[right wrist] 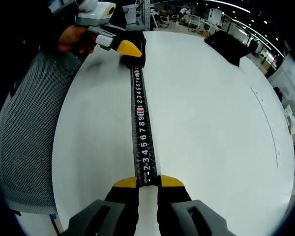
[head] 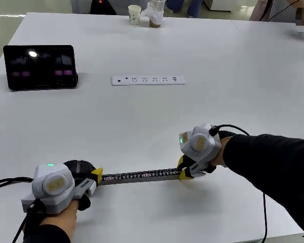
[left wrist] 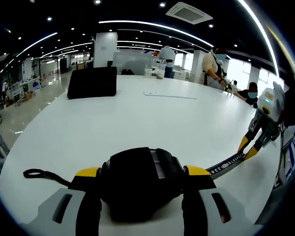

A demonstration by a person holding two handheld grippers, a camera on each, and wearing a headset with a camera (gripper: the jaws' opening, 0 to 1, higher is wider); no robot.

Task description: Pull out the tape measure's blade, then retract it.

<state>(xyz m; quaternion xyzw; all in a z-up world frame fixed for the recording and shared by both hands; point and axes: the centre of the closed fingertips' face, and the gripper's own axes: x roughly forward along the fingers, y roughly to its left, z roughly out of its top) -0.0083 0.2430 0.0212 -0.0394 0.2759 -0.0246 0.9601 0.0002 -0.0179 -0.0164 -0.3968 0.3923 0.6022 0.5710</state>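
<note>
White counter [head: 202, 101] is seen stretching across an open office hall, with a dark tablet [head: 40, 67], a white power strip [head: 148, 80] and a paper cup [head: 135, 14] set well apart from the work at its far side. The tape measure case [left wrist: 140, 179], black and rounded, is shown closest in the left gripper view, where it is clamped between the yellow-tipped jaws of the left tongs [left wrist: 142, 173] and is rested on the counter; a dark wrist strap [left wrist: 39, 174] is seen trailing from it there, which cannot be made out in the head view. The blade [right wrist: 140, 123] is laid out flat along the counter from the case to the right tongs [right wrist: 147, 181], whose jaws are drawn narrow and pinched on its free end. Black numerals with one red mark are read clearly in the right gripper view, whereas in the head view the scale is too small to be read. The blade's end hook is hidden between the right jaws. In the head view much of the case is covered by the left gripper's body, and the person's dark sleeve [head: 273, 167] is cut off at the right edge.
</note>
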